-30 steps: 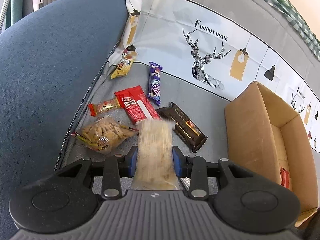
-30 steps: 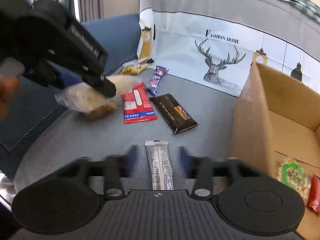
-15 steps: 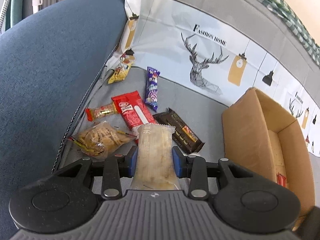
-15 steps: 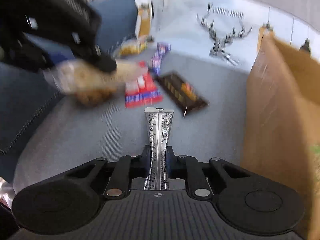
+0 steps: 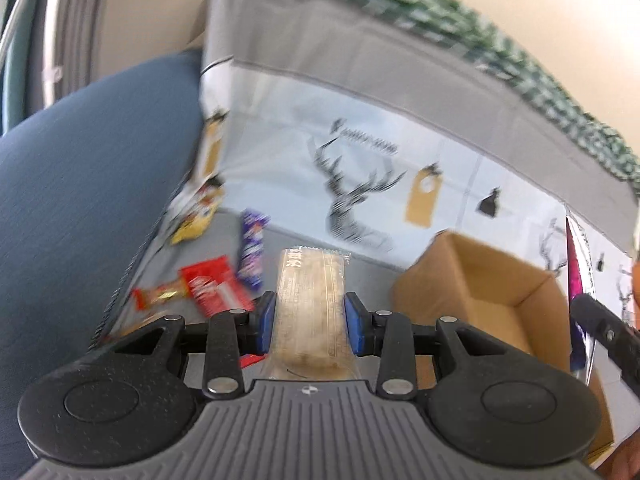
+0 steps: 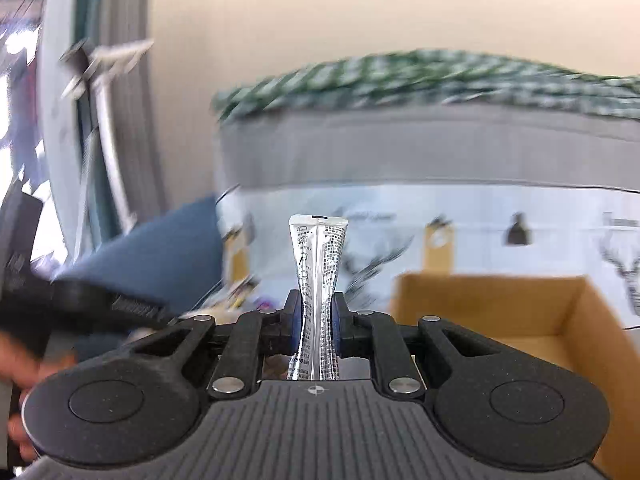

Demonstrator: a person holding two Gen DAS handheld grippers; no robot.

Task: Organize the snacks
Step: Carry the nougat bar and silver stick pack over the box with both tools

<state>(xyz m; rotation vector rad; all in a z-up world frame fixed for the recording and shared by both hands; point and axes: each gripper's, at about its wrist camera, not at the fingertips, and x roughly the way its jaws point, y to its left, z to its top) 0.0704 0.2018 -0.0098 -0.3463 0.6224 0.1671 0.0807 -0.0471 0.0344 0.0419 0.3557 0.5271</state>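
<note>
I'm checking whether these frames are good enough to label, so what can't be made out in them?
- Left wrist view: the loose snack packets are motion-blurred, labels unreadable.
- Left wrist view: the cardboard box floor is hidden by its near wall.
- Right wrist view: the box contents are hidden behind the right hand-held gripper; small print on its silver sachet is too fine to read.
- Right wrist view: the left hand-held gripper is blurred, cut by the left edge.

The right claw (image 6: 316,320), which a second ago stood open around the narrow silver foil sachet (image 6: 318,280) lying on the grey cushion, now pinches it at the waist and carries it lifted, level with the rim of the brown cardboard box (image 6: 500,304). The left claw (image 5: 310,318), gripping its long clear-wrapped pale biscuit pack (image 5: 312,300), rises too; the remaining snacks sink beneath it.
</note>
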